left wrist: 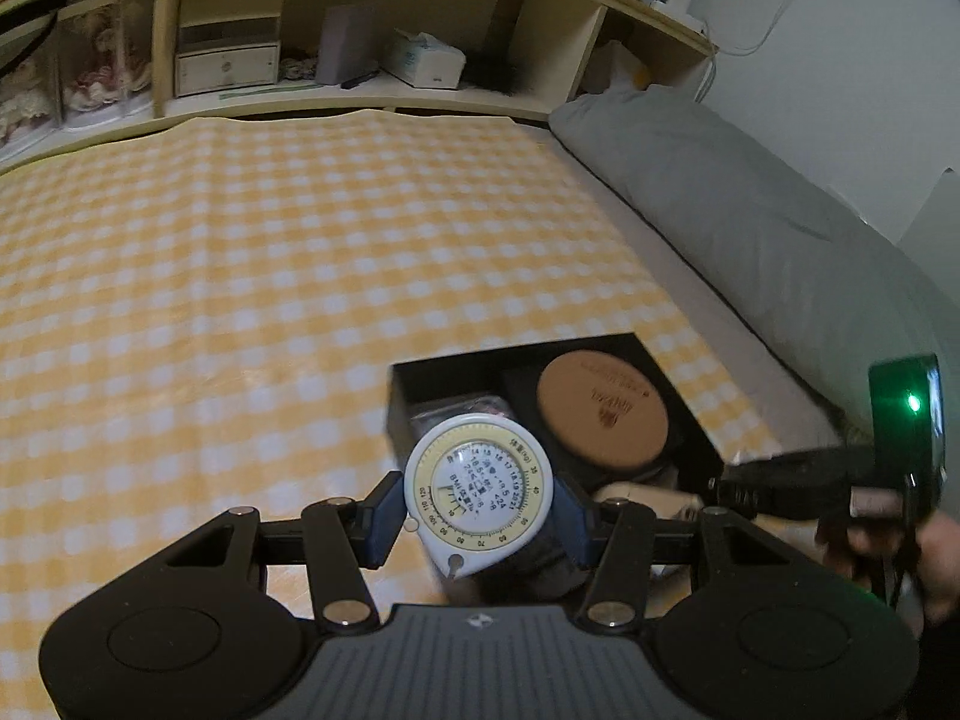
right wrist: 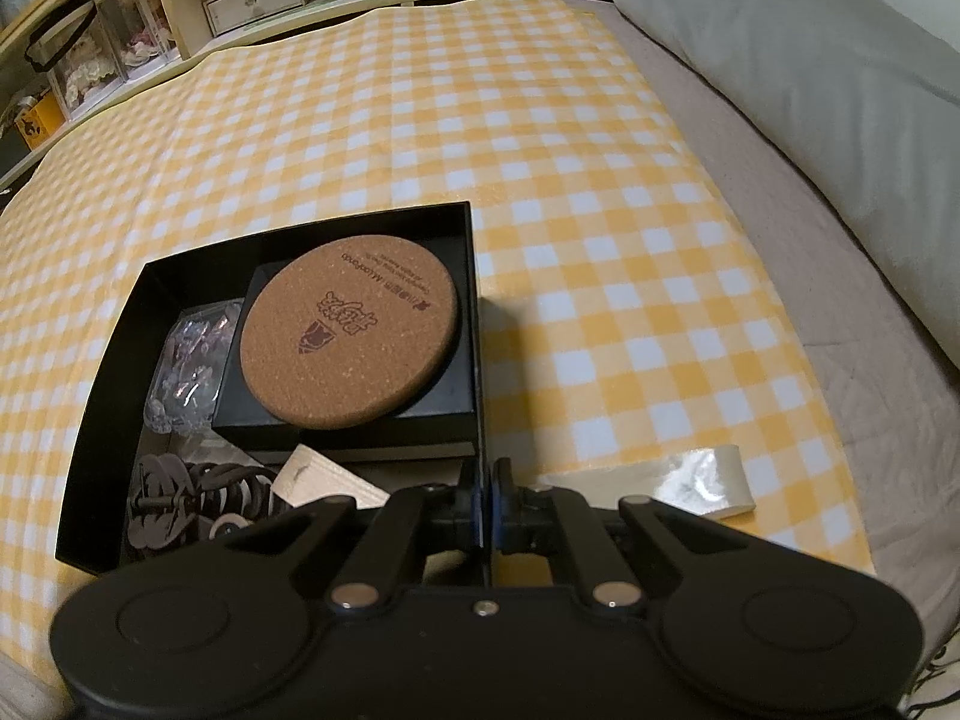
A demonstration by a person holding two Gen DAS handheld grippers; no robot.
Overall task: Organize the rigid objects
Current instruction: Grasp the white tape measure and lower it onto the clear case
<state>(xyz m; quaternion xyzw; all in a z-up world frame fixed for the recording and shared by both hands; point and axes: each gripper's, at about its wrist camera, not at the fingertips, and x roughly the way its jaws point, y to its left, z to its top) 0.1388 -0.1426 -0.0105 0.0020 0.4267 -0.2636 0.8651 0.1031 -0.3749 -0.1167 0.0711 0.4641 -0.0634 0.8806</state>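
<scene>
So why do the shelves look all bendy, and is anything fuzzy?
Left wrist view: the fisheye lens curves the shelf, and the black box looks smeared beside the sharper tape measure. Right wrist view: the checked cloth bulges, and the cork coaster is sharp.

Dim, warm indoor light, heavy fisheye bend

Corners vignette to black; shelf edges curve; left view is soft with motion blur; a green LED glares at right.

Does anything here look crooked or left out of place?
Yes. The cork coaster sits tilted on a small black case inside the black box, overhanging its edge. A strip of clear tape lies loose on the checked cloth, outside the box.
</scene>
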